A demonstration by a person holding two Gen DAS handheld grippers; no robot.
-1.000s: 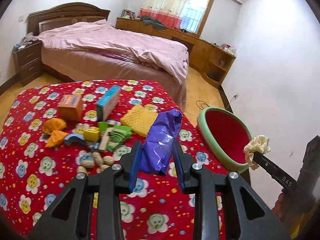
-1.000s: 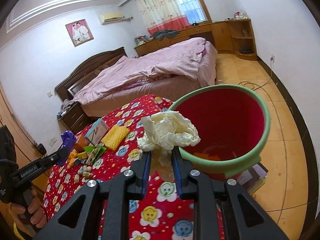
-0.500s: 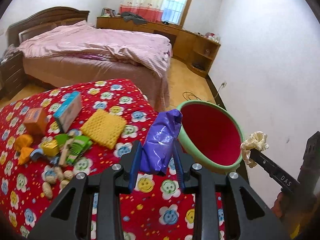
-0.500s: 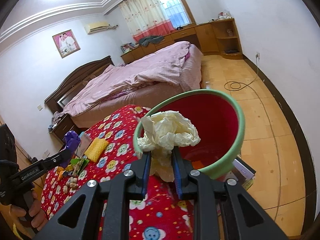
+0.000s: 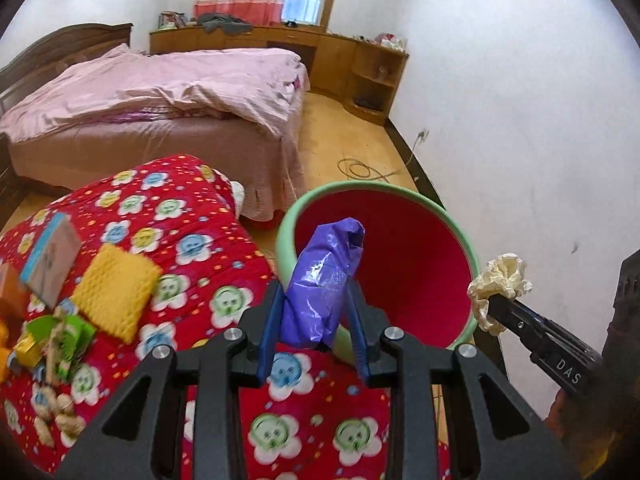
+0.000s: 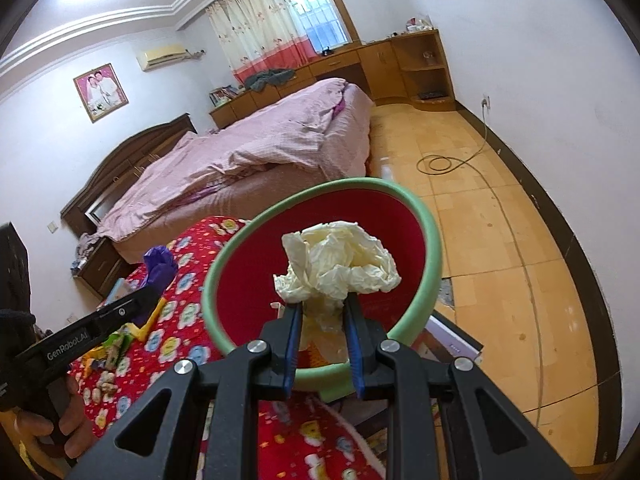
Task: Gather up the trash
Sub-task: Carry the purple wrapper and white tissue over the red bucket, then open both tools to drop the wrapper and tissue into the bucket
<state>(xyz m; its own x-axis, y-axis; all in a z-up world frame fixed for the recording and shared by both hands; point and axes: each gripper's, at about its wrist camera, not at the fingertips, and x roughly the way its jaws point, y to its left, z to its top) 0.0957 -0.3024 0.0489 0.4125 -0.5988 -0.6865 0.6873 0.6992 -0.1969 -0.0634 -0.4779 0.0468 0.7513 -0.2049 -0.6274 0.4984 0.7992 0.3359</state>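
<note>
Left gripper (image 5: 314, 320): matte black frame with triangular cut-outs, four silver round-head screws across the linkage, blue pads lining two narrow fingers. Right gripper (image 6: 322, 334): same black frame, same silver screws, same blue pads. White lettering "GenRobot.AI" along one side of the left gripper, "DAS" on the right. Bare hand (image 6: 44, 426) on the left handle.
</note>
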